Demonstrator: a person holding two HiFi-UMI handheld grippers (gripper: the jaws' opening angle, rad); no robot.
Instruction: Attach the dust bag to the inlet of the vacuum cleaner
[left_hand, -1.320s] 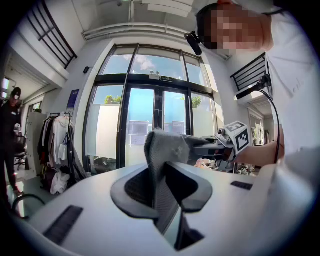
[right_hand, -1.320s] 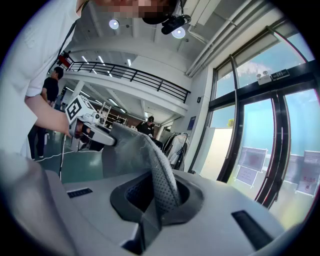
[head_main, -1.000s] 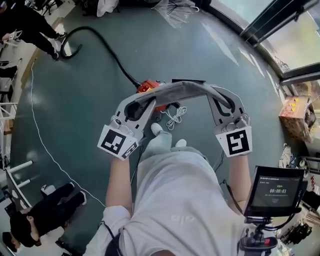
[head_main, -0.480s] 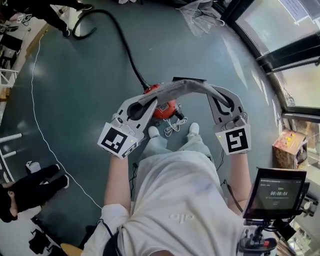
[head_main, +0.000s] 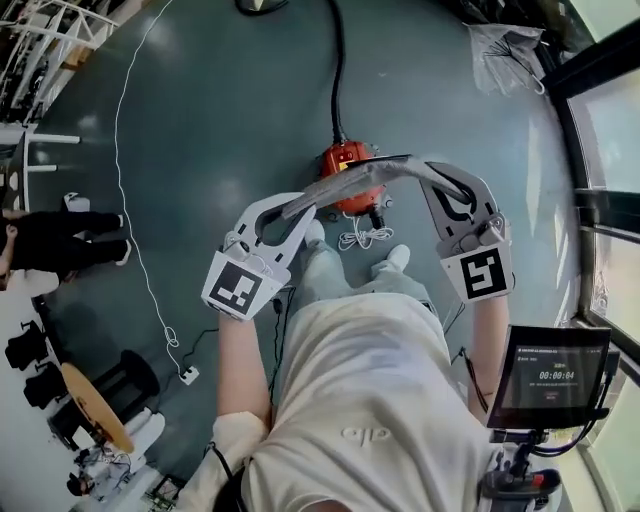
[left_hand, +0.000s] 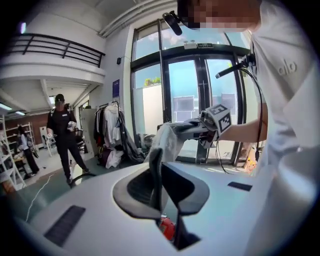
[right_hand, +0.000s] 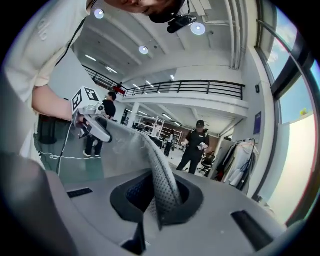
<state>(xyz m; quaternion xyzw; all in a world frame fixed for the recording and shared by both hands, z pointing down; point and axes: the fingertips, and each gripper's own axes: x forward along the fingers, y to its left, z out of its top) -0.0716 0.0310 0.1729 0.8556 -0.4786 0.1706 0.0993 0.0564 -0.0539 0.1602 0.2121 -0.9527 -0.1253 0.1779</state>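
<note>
A grey dust bag (head_main: 362, 177) hangs stretched between my two grippers, above the floor. My left gripper (head_main: 293, 208) is shut on its left end, the fabric edge pinched between the jaws (left_hand: 156, 167). My right gripper (head_main: 438, 183) is shut on the other end, where perforated grey fabric (right_hand: 161, 187) rises out of the jaws. The red vacuum cleaner (head_main: 343, 160) stands on the floor right under the bag, partly hidden by it; a red bit (left_hand: 167, 228) shows through the left jaws' gap. Its black hose (head_main: 337, 60) runs away upward.
A white coiled cord (head_main: 366, 238) lies beside the vacuum, near the person's shoe (head_main: 398, 258). A thin white cable (head_main: 128, 190) crosses the floor at left. A person in black (head_main: 60, 238) stands at left. A monitor (head_main: 555, 375) is at lower right, windows (head_main: 610, 120) along the right.
The view has swung: the vacuum cleaner now lies directly below the stretched bag and nearer the person's feet. Both grippers still hold the bag the same way.
</note>
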